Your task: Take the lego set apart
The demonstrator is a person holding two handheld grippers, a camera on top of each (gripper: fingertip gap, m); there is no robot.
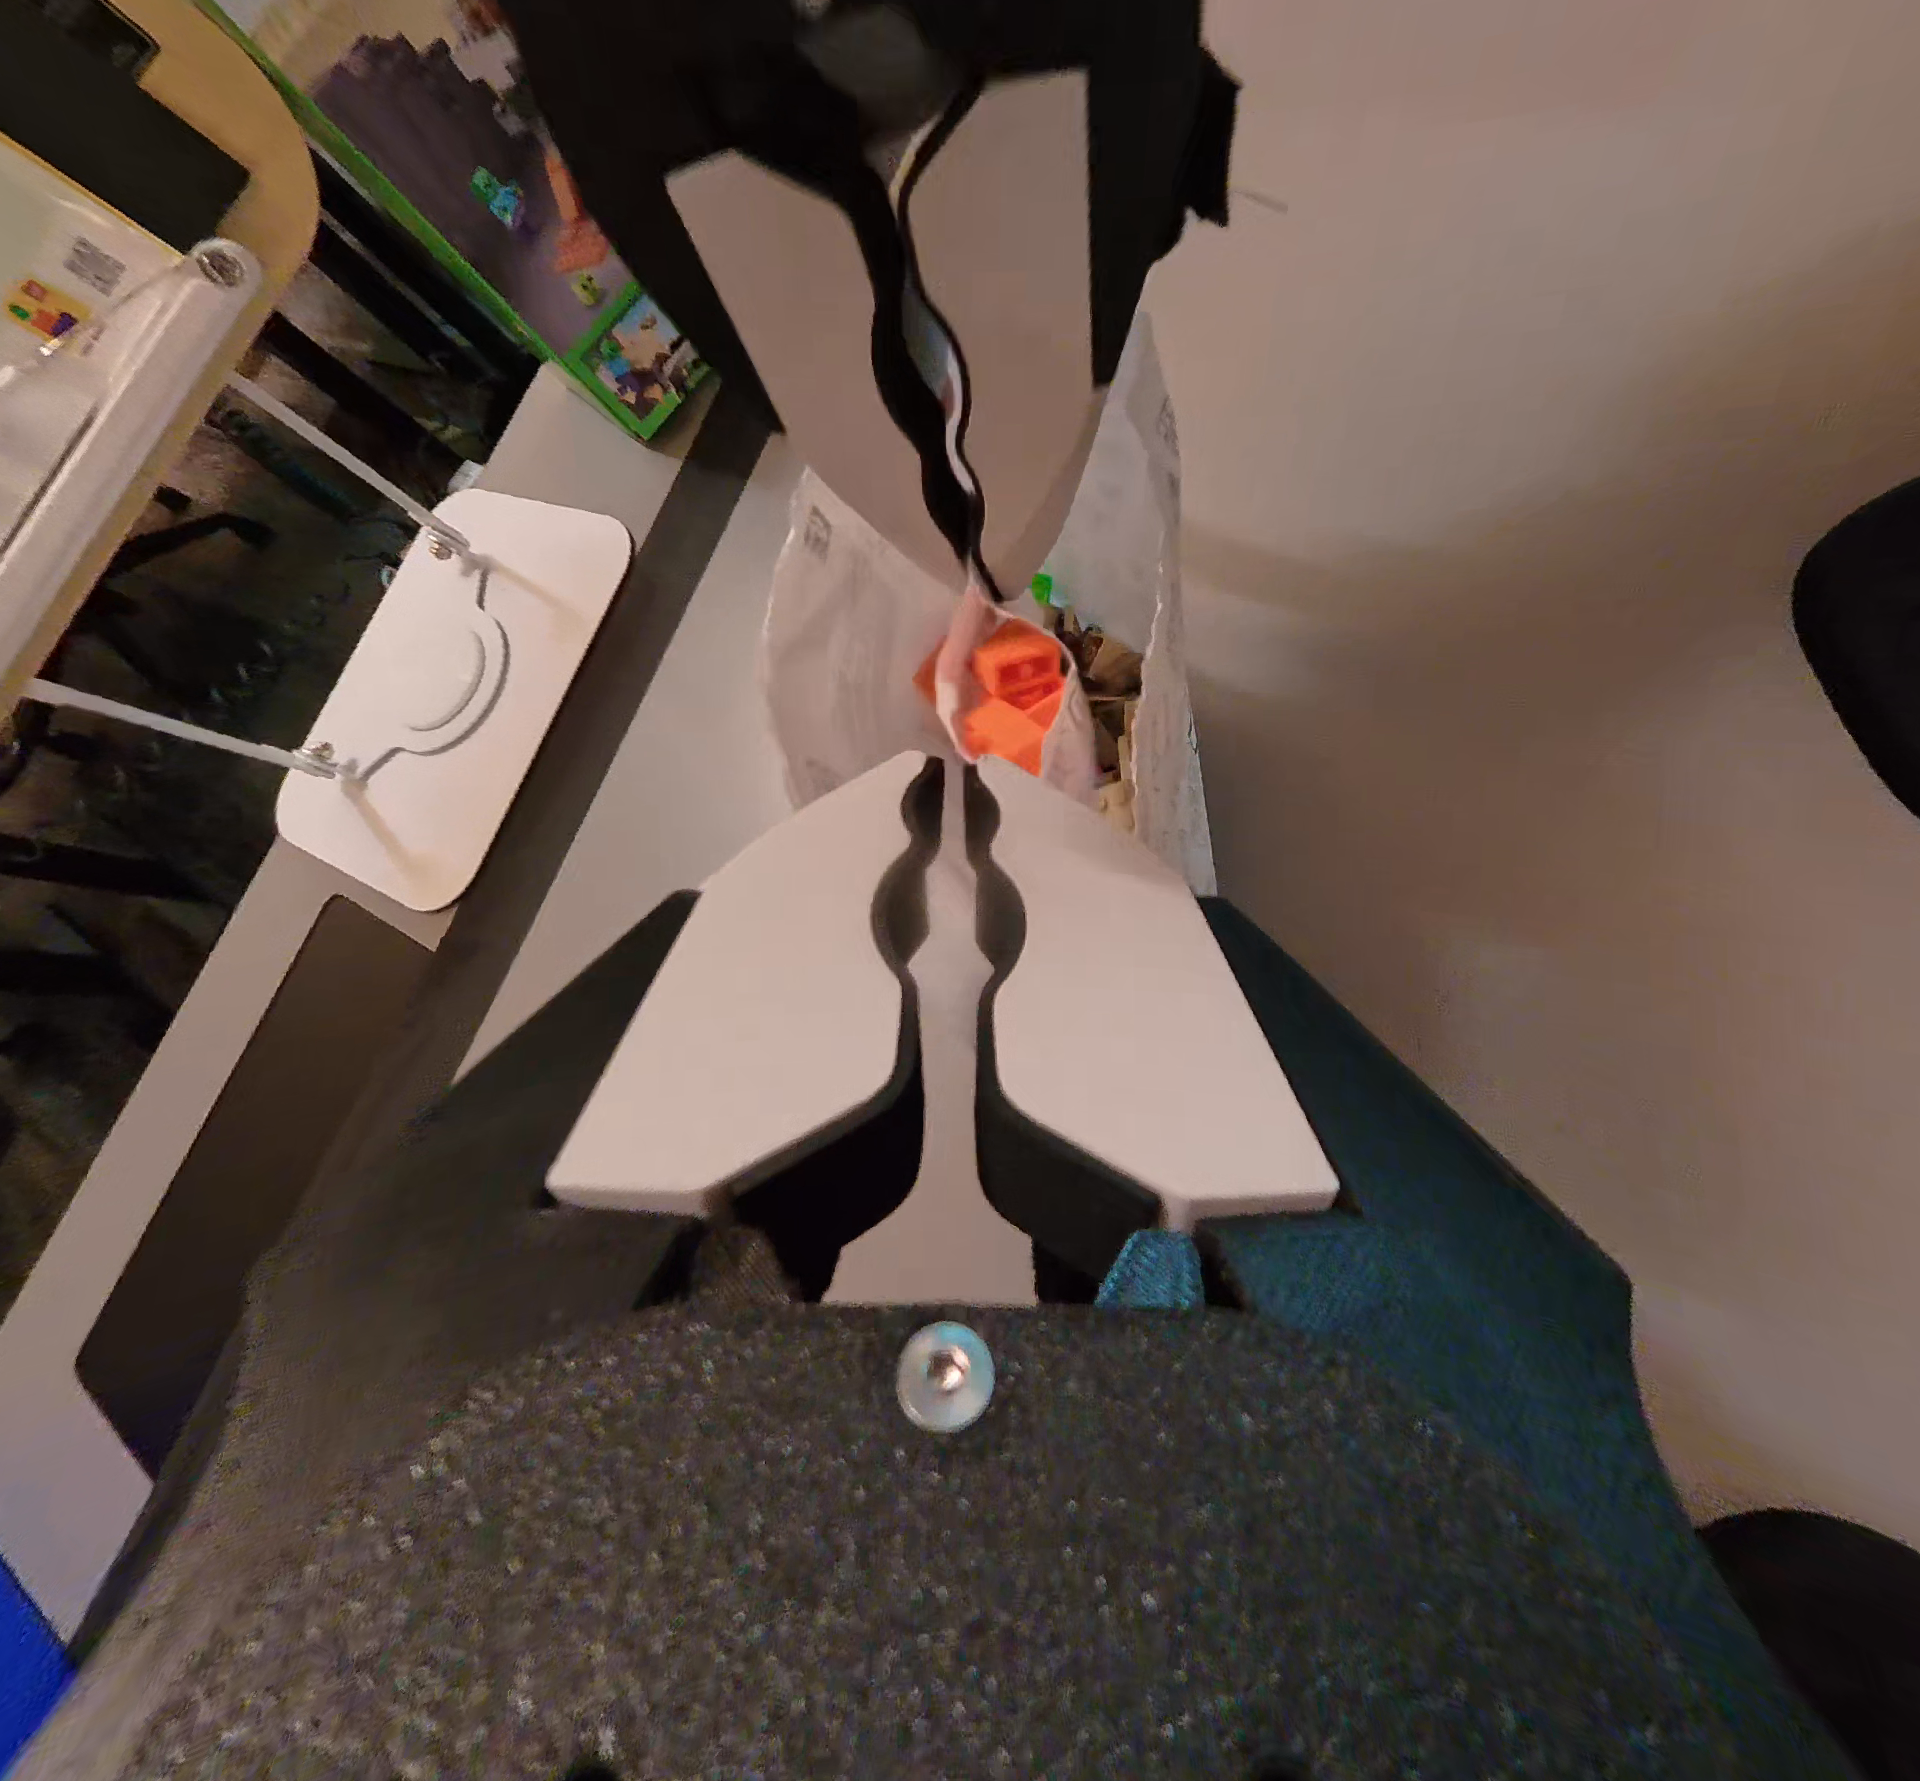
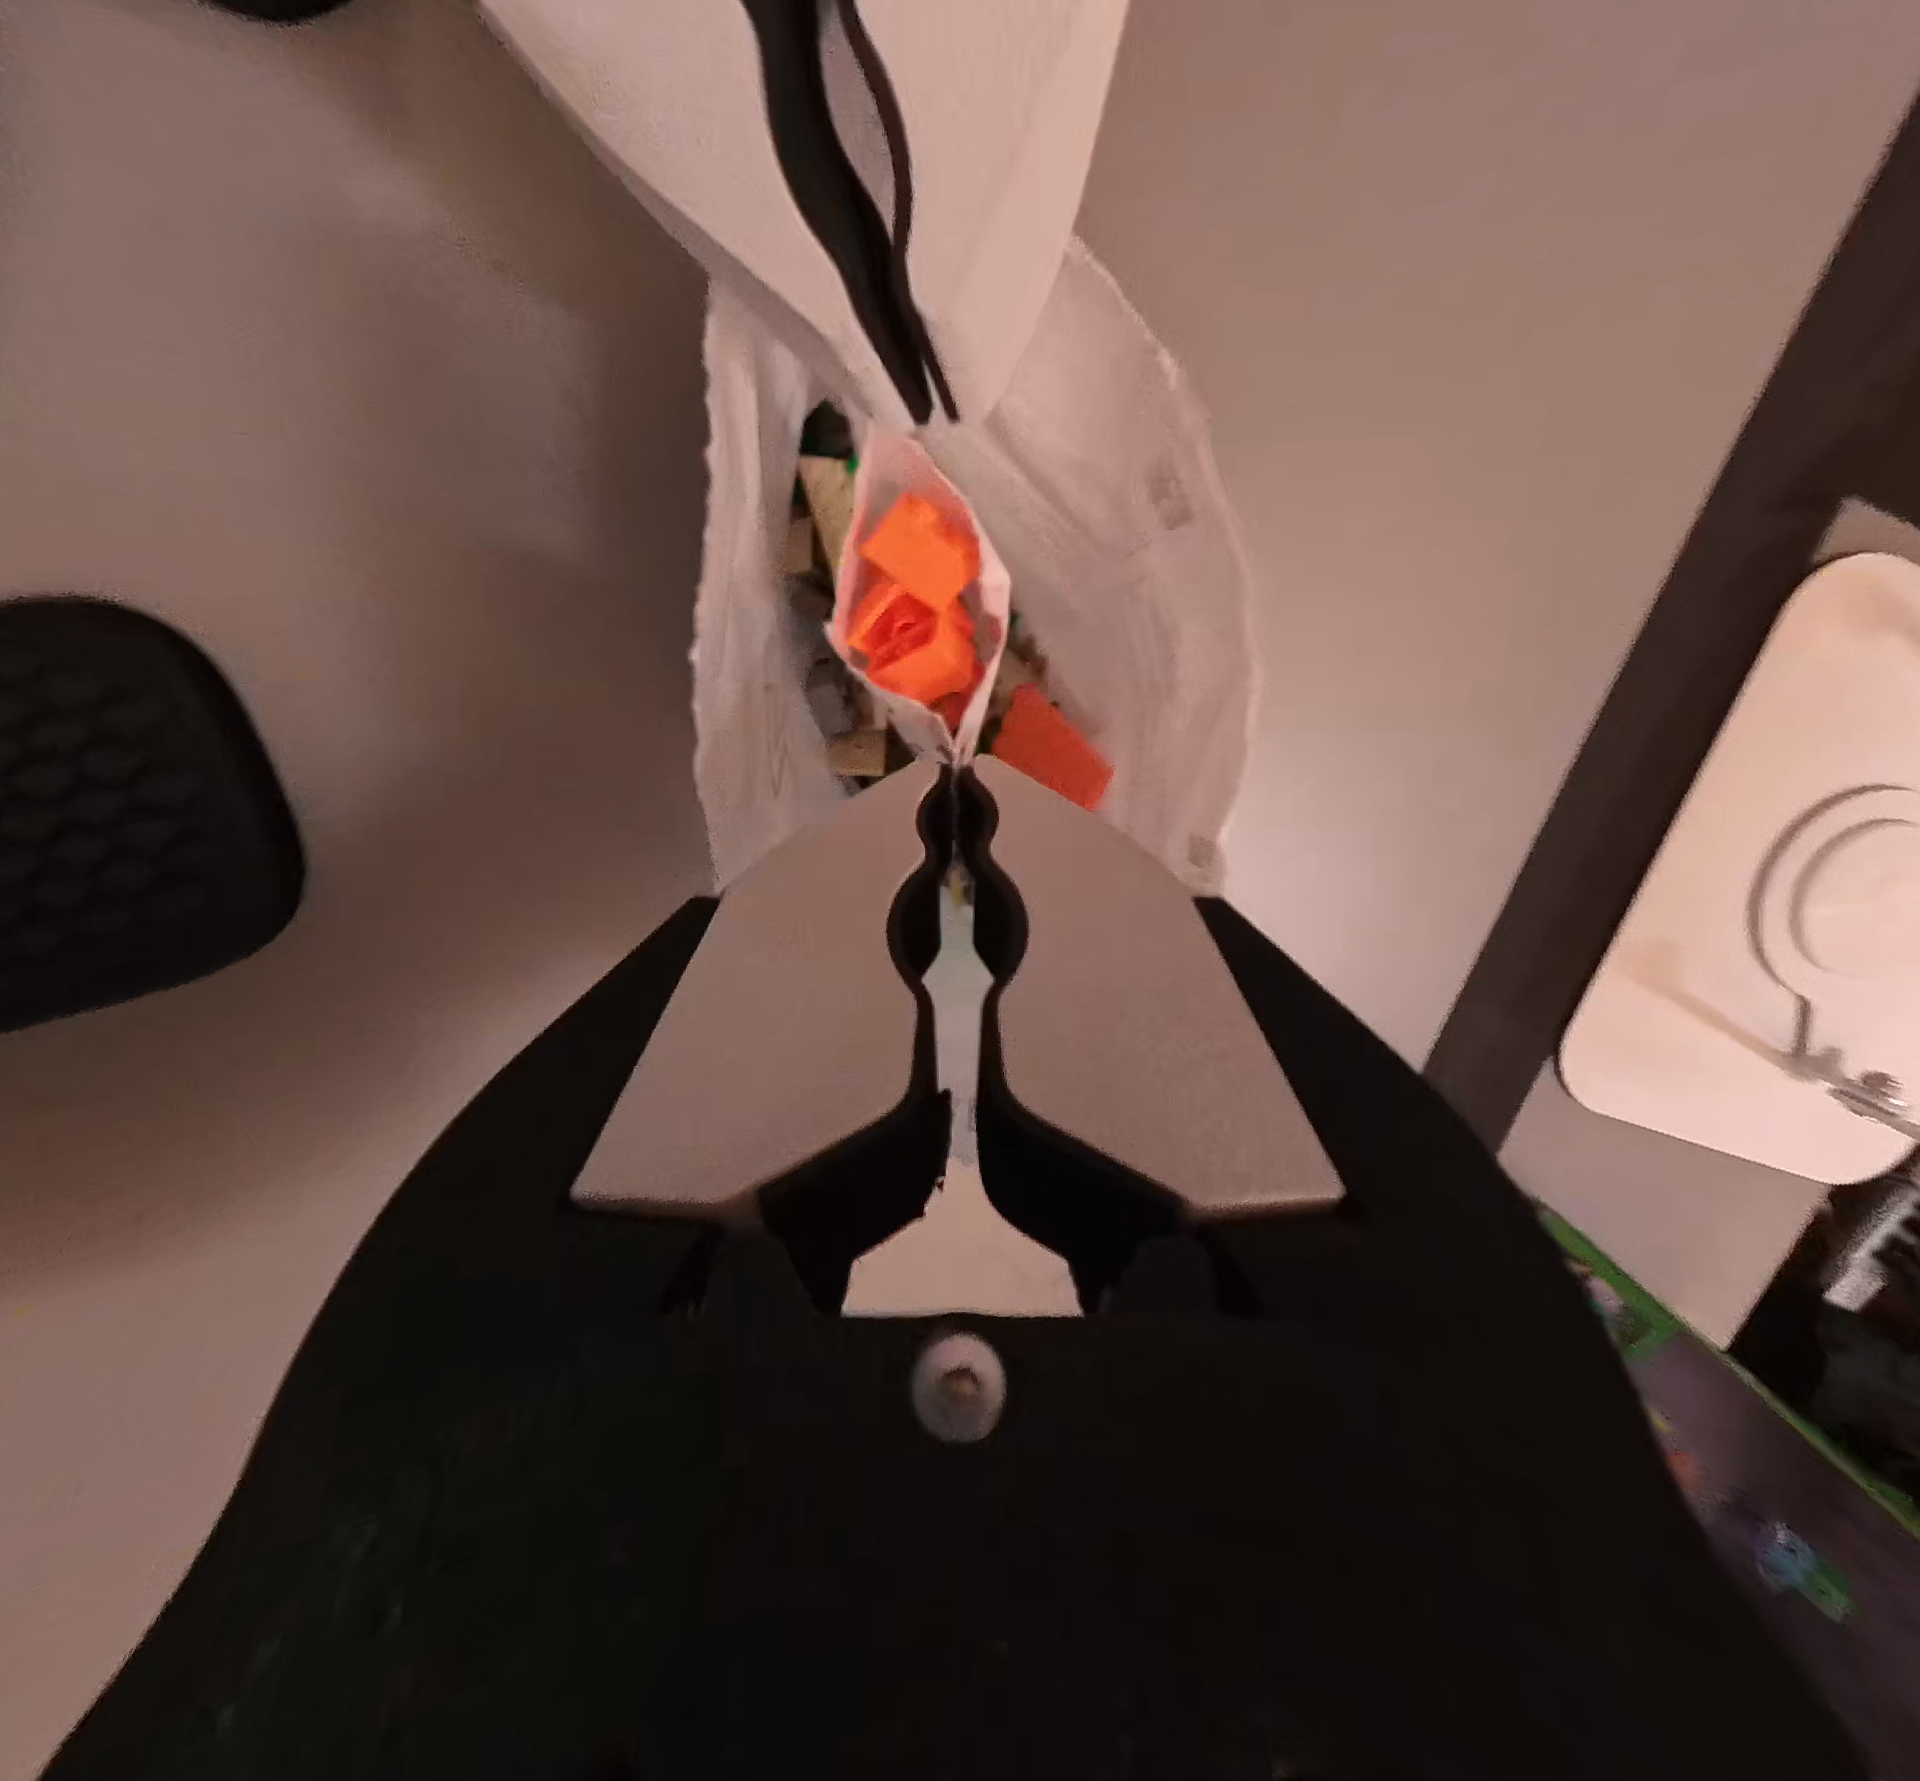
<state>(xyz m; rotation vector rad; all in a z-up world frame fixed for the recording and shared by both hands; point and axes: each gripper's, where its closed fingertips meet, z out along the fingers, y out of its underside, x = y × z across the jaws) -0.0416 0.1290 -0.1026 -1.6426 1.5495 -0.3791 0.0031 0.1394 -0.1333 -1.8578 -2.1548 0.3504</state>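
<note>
Orange bricks (image 1: 1003, 692) in a small paper bag (image 2: 914, 588), stretched between my two grippers at frame centre.
My left gripper (image 1: 954, 775) and right gripper (image 2: 954, 781) each pinch an opposite end of it, above a larger open bag (image 2: 1122, 505) of loose pieces. I judge I'm tearing it open; next, pull apart steadily so bricks drop inside.

The small bag (image 2: 914, 588) is thin, crinkled white paper around glossy orange plastic bricks (image 2: 920, 604); the larger bag (image 2: 1132, 568) beneath is the same creased paper. Each tool (image 1: 951, 775) has smooth matt pale fingers (image 1: 779, 1014) on grainy black plastic with a shiny metal screw (image 1: 943, 1373), over a smooth matt table (image 1: 1507, 381)
</note>
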